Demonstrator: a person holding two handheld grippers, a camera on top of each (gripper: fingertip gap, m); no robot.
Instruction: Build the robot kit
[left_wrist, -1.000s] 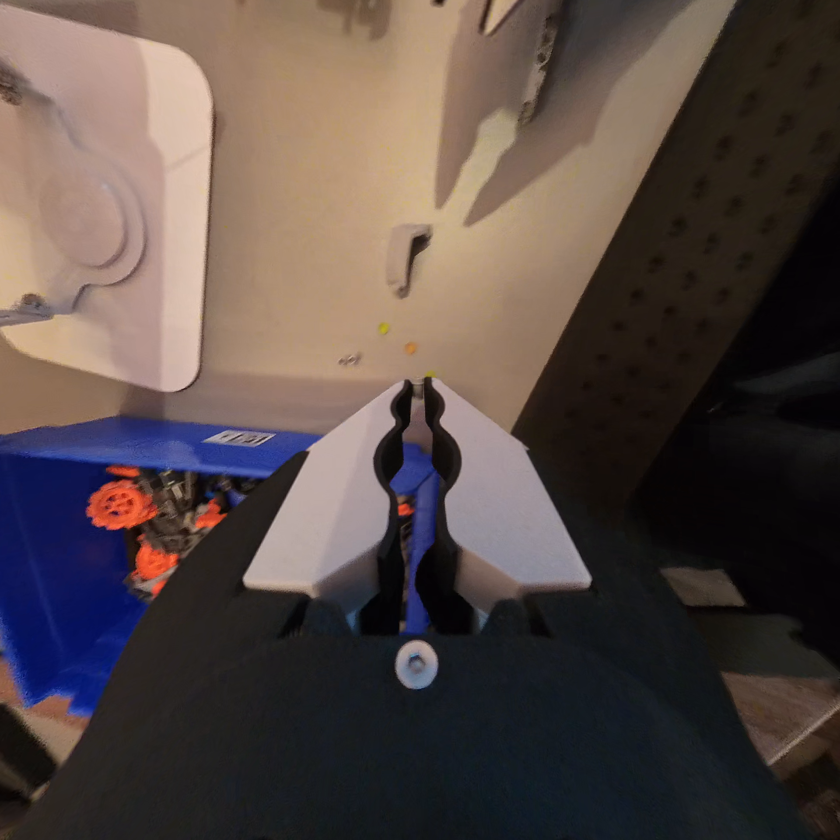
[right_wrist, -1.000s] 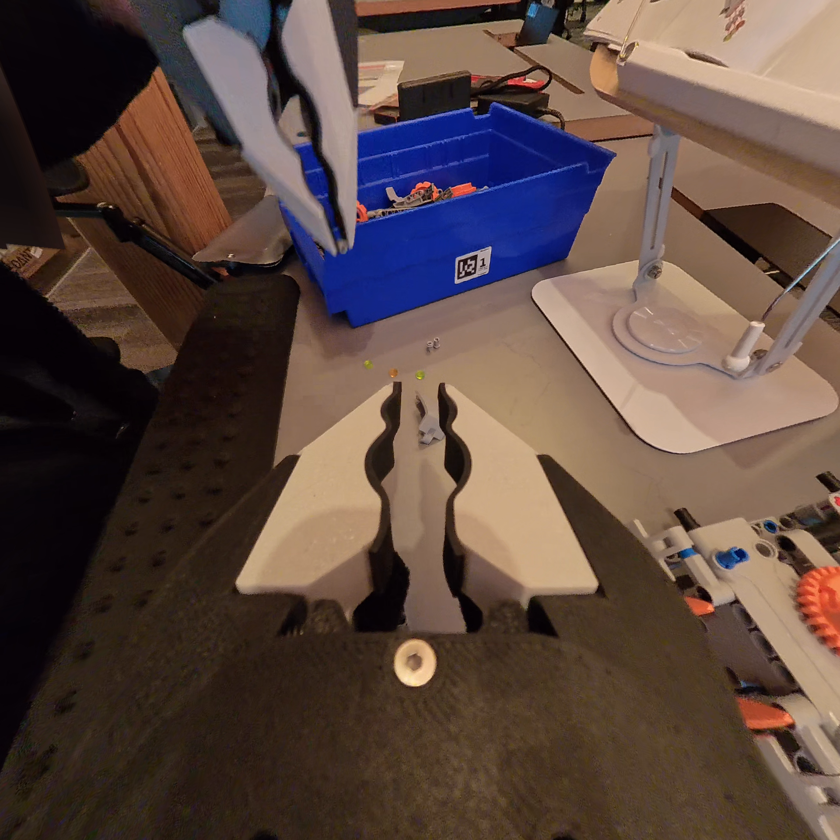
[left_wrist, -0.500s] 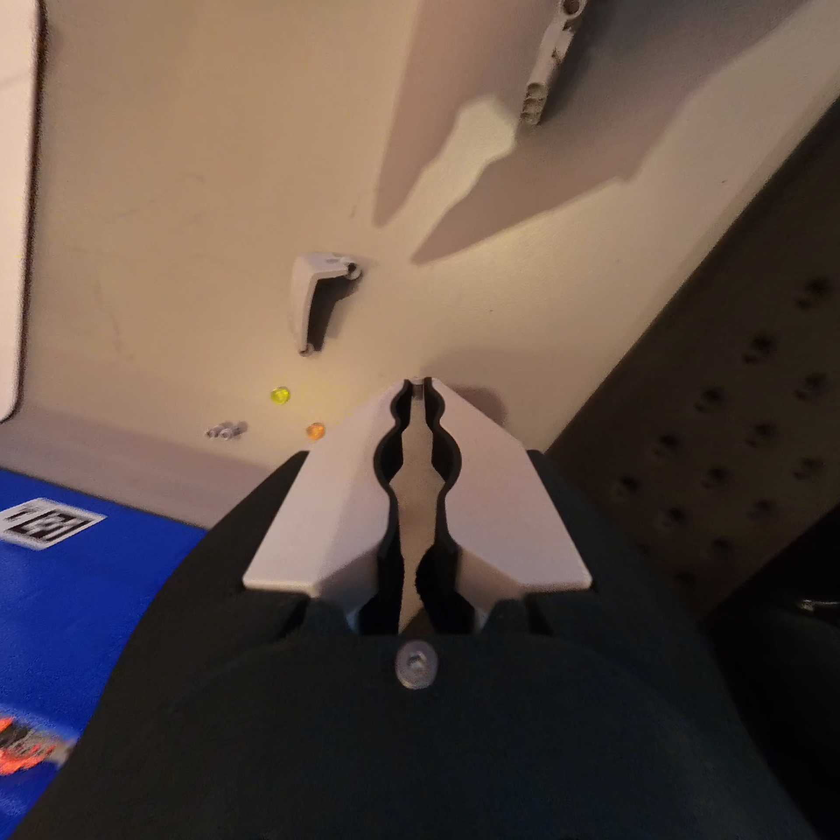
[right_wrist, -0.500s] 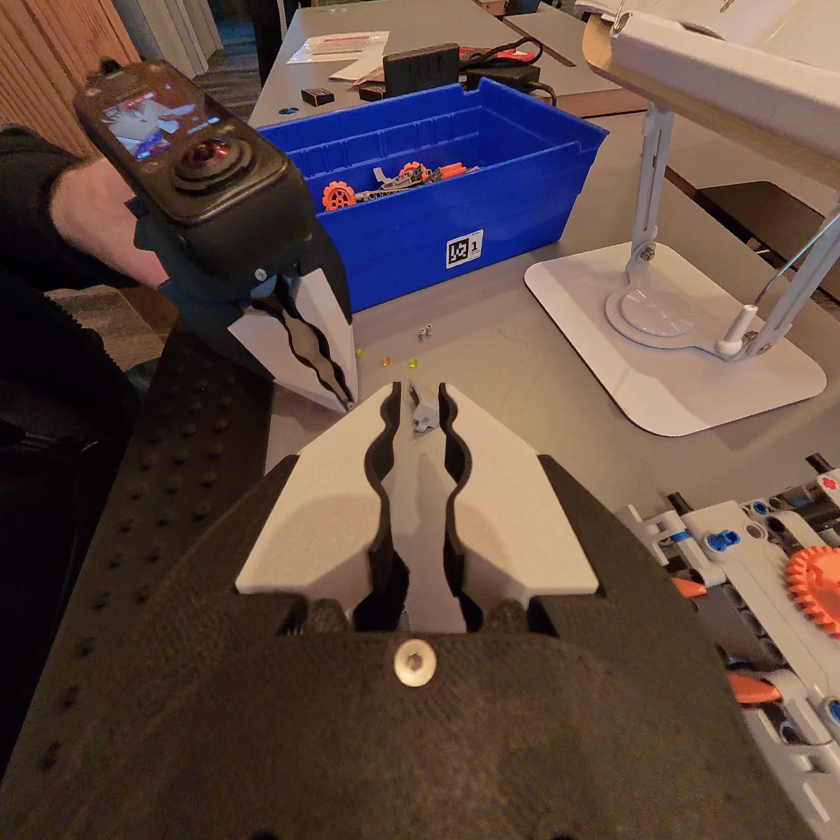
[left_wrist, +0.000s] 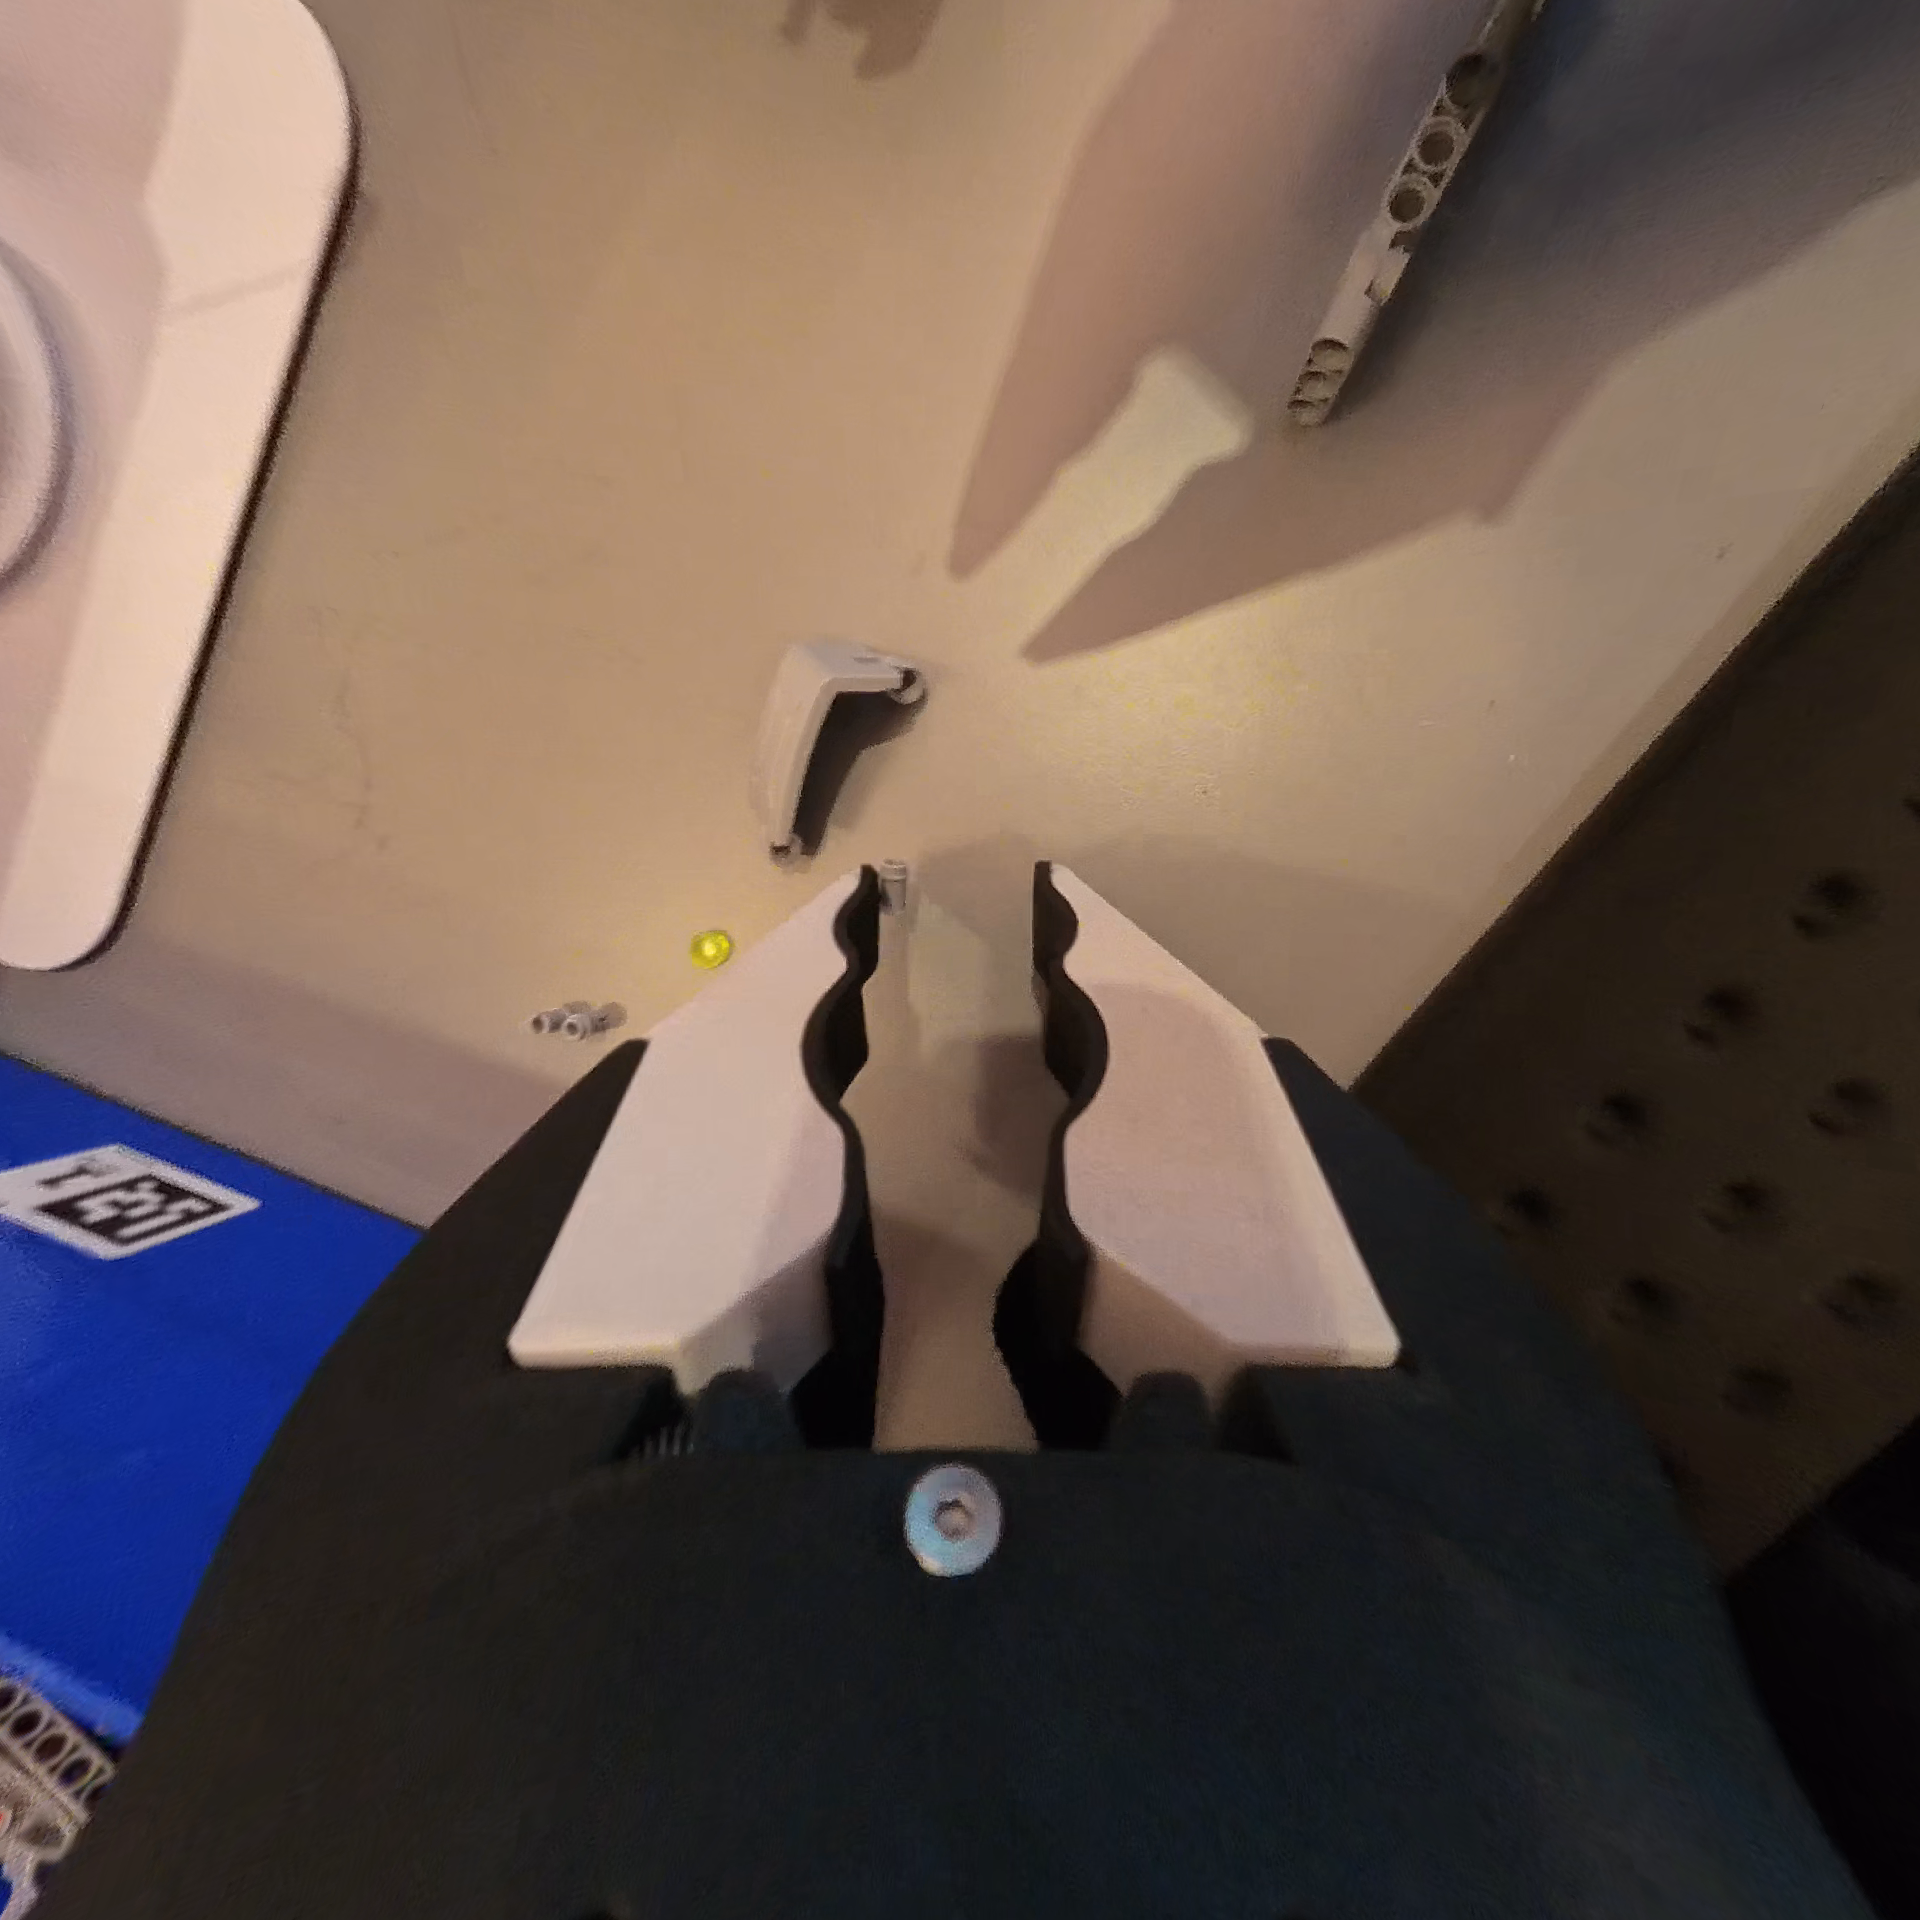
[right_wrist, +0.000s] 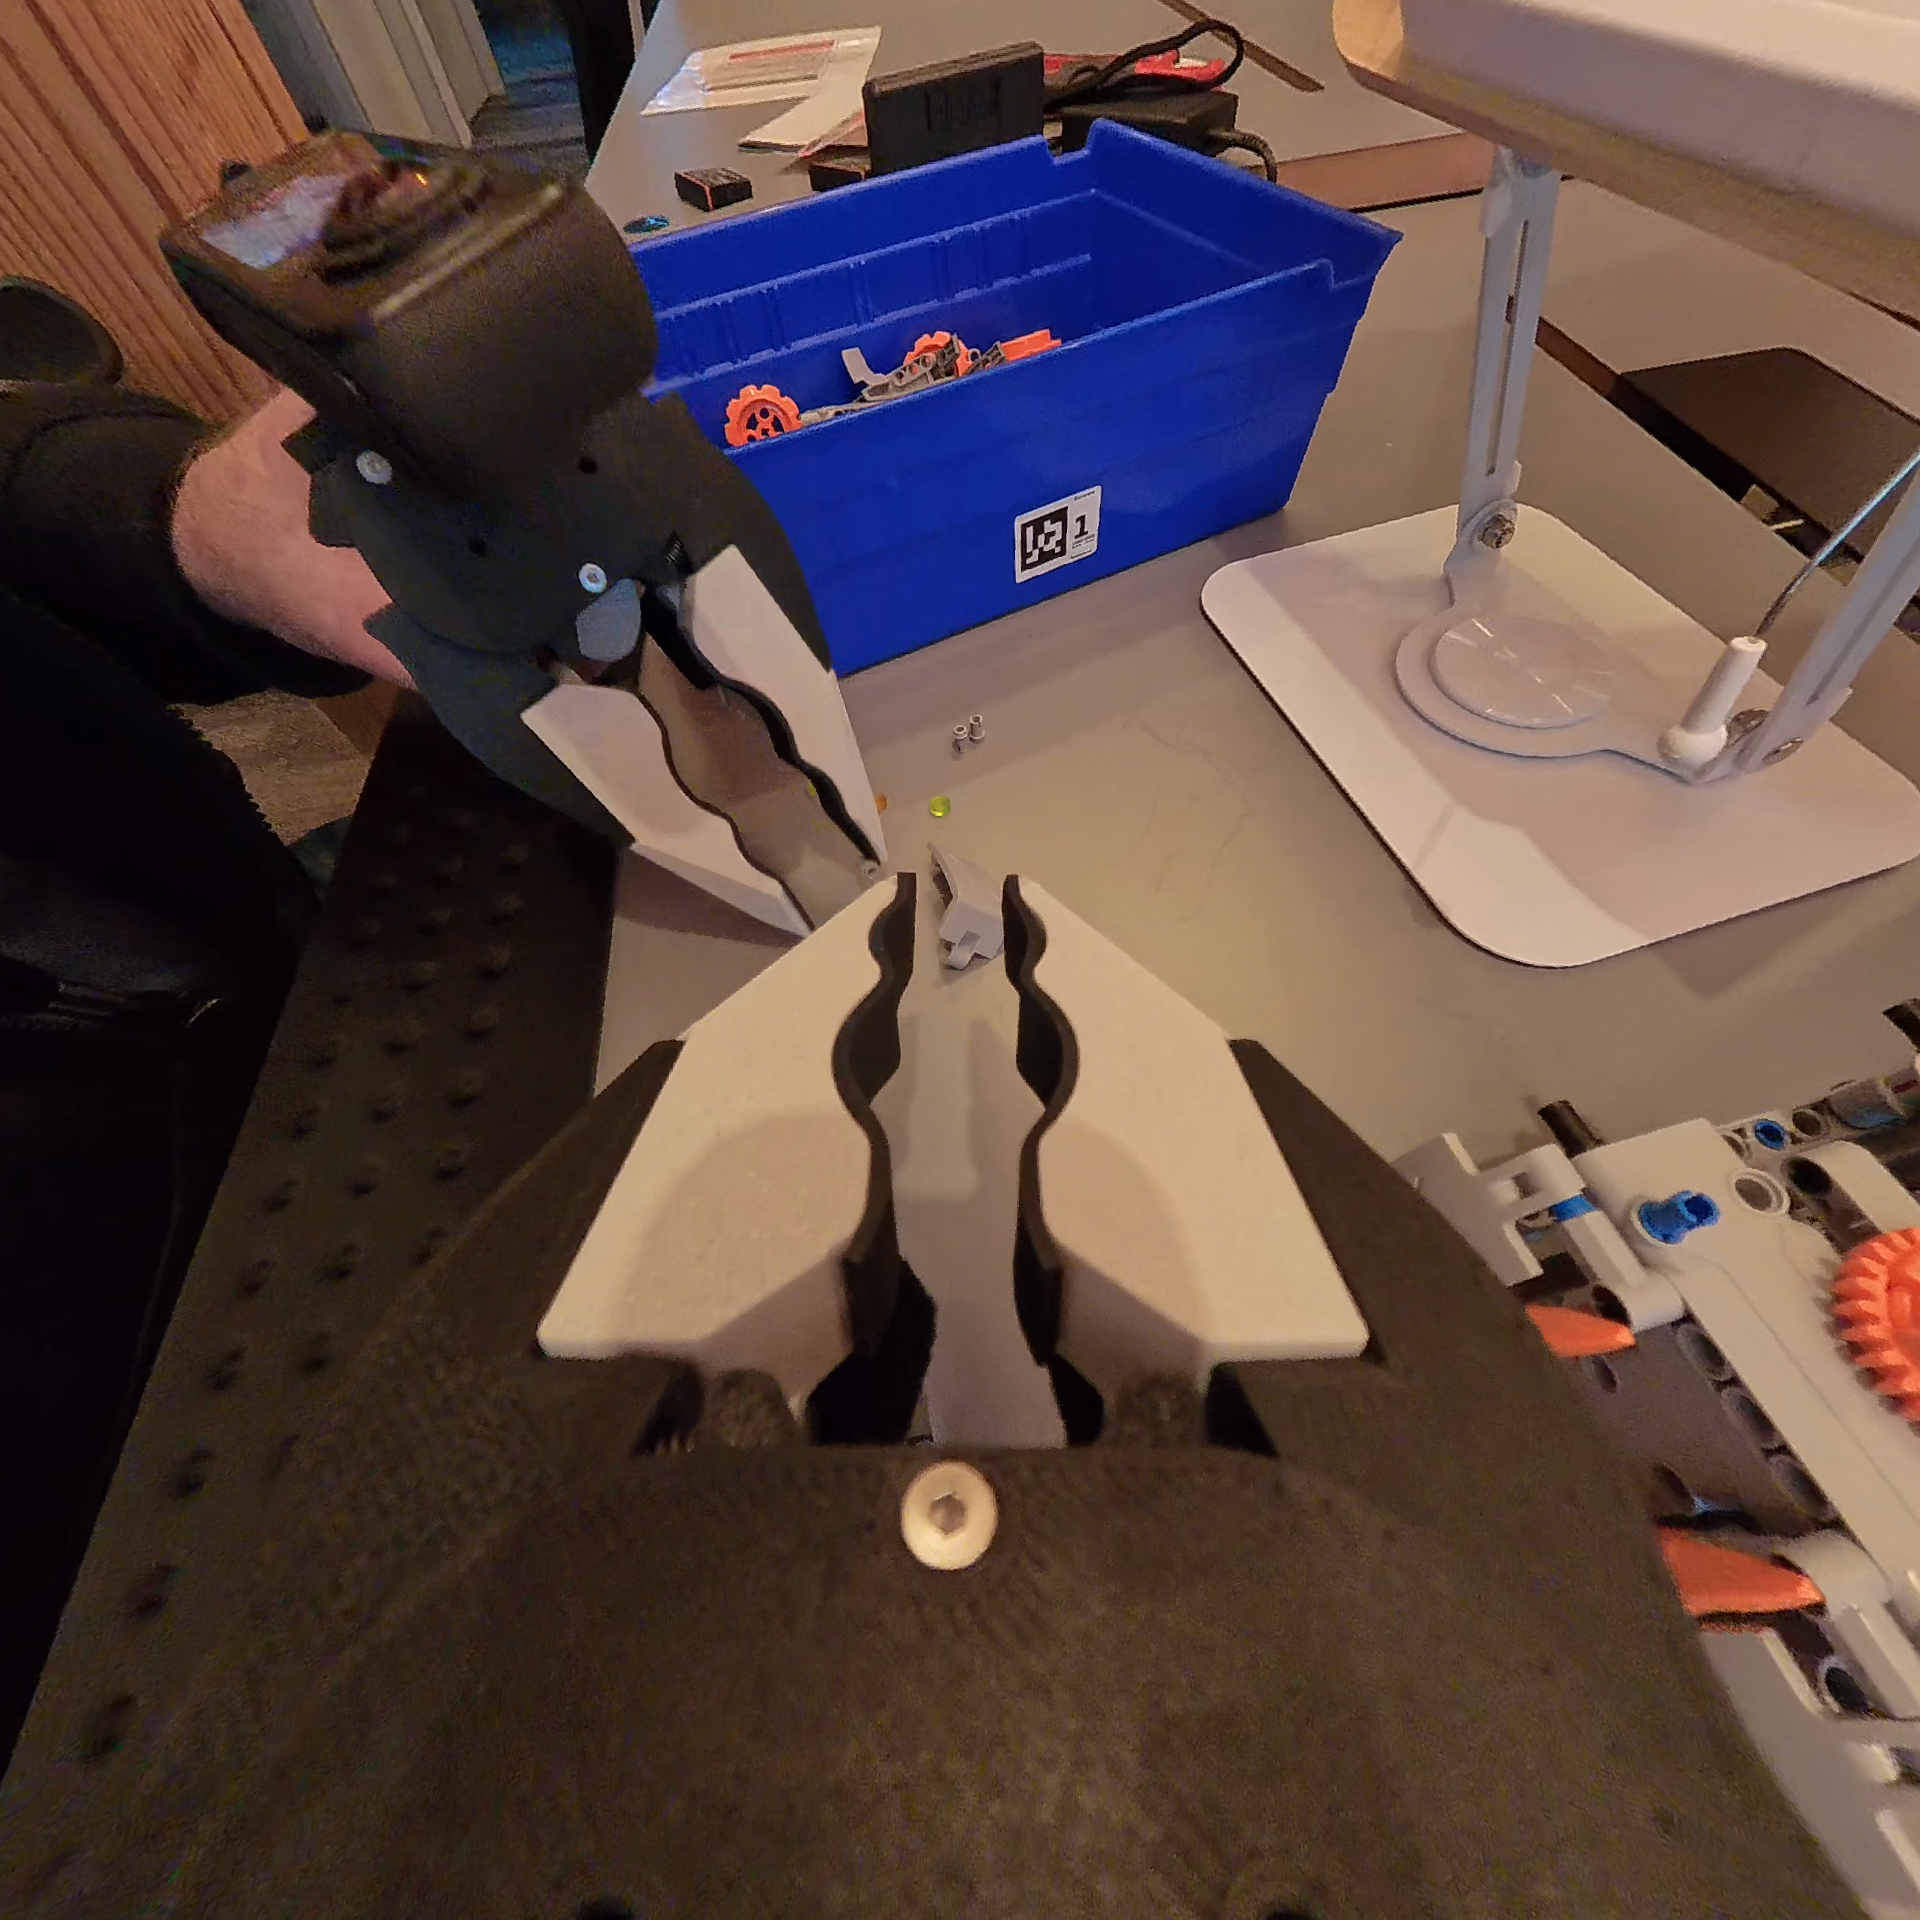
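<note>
My left gripper (left_wrist: 951, 878) is open, its tips just above the grey table. A tiny grey bush (left_wrist: 891, 885) sits against the tip of its left finger; the jaws do not clamp it. A grey angled piece (left_wrist: 821, 727) lies just beyond. In the right wrist view the left gripper (right_wrist: 836, 894) points down at the table, held by a hand, right beside my right gripper (right_wrist: 958, 883). The right gripper is open, and the grey angled piece (right_wrist: 961, 914) lies on the table between its tips, untouched.
A blue bin (right_wrist: 1039, 468) holding orange and grey parts stands behind. A white lamp base (right_wrist: 1558, 810) is at the right. A part-built model (right_wrist: 1714, 1299) lies near right. A black perforated board (right_wrist: 416, 1039) is at the left. A yellow stud (left_wrist: 712, 948) and a small grey connector (left_wrist: 577, 1020) lie loose. The yellow stud (left_wrist: 712, 948) is about 5 centimetres from my left fingertips and 15 centimetres from my right. It is also in sight in the right wrist view (right_wrist: 940, 808).
The left gripper came from over the bin down to the table, shut on the tiny grey bush, then opened its jaws. The right gripper has barely moved.
</note>
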